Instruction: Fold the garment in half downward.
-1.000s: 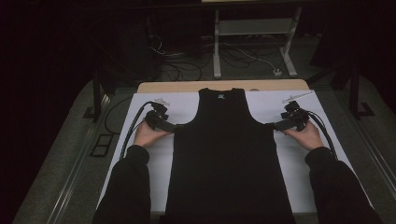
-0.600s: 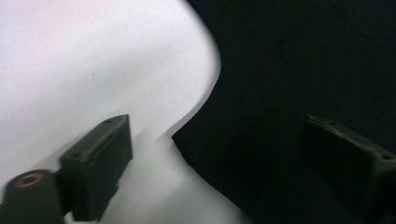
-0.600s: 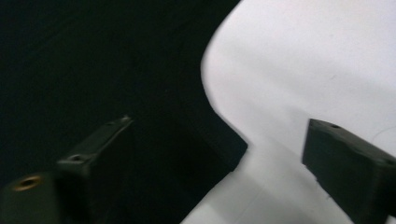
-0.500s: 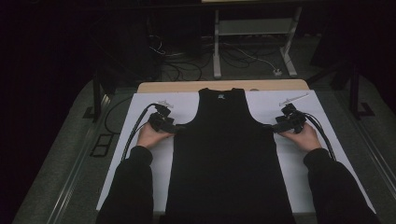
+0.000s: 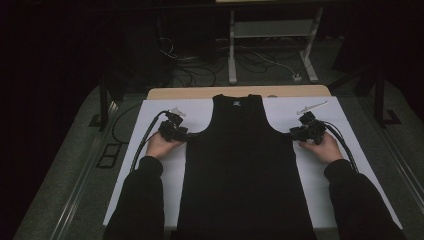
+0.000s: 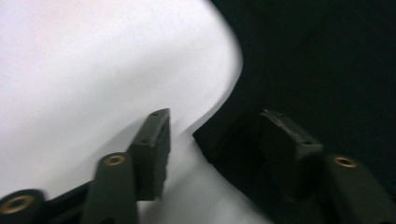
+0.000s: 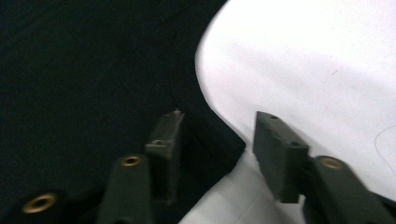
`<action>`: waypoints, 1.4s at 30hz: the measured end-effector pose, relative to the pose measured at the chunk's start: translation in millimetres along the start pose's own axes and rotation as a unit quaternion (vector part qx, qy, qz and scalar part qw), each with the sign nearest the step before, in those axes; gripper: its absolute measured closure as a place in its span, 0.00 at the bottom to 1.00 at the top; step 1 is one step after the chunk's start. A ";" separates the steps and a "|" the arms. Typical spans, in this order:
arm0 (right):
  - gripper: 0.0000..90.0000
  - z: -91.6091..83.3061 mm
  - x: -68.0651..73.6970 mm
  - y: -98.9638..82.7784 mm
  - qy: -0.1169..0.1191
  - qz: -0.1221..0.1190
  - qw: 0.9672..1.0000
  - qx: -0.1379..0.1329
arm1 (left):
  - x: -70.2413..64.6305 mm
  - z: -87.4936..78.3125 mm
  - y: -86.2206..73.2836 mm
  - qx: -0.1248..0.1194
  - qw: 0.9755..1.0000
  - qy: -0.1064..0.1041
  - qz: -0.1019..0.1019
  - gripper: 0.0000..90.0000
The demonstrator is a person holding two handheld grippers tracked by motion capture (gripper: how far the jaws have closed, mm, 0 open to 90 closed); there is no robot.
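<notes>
Between the two sleeved forearms that come in from the near edge, a black tank top (image 5: 245,170) lies flat on the white sheet (image 5: 200,112) that covers the counter, its hem toward the person and its neck pointing away. The left tongs (image 5: 186,134) sit at the garment's left underarm corner, held low in the left hand (image 5: 161,146). In the left gripper view the left tongs (image 6: 212,140) have one jaw over bare white sheet (image 6: 93,70) and the other over dark cloth, with the corner of the tank top (image 6: 327,70) between them; the jaws have just been closing, yet a gap remains and they do not pinch the cloth. The right tongs (image 5: 294,133) mirror this at the right underarm corner, in the right hand (image 5: 327,147). In the right gripper view the right tongs (image 7: 217,144) also straddle the tank top's (image 7: 84,70) corner edge, jaws just closing, not yet clamped. Beyond both tongs, the shoulder straps reach toward the wooden far edge of the counter (image 5: 300,91). A small pale item (image 5: 312,106) lies on the sheet just past the right tongs.
</notes>
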State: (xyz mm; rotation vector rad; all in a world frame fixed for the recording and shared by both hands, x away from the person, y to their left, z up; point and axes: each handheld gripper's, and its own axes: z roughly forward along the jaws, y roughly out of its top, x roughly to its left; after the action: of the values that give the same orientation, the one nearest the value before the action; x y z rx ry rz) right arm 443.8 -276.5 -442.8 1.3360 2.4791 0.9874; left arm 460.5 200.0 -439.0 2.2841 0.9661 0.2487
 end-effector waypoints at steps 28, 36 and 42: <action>0.93 -15.9 -5.5 -9.0 0.070 0.108 0.991 -0.030 | -2.3 -17.3 -10.3 -0.076 0.990 -0.041 -0.113 0.96; 0.93 -29.5 -1.6 -12.3 0.087 0.117 0.988 -0.060 | -9.7 -34.1 -9.2 -0.109 0.985 -0.054 -0.119 0.96; 0.93 -36.1 2.4 -14.0 0.091 0.120 0.986 -0.068 | -8.5 -40.5 -12.3 -0.117 0.982 -0.066 -0.131 0.96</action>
State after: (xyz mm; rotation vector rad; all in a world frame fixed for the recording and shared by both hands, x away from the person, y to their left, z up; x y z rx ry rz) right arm 417.4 -297.2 -423.3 1.5904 2.3612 1.3631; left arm 431.2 220.2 -414.5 1.9127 1.0924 0.0905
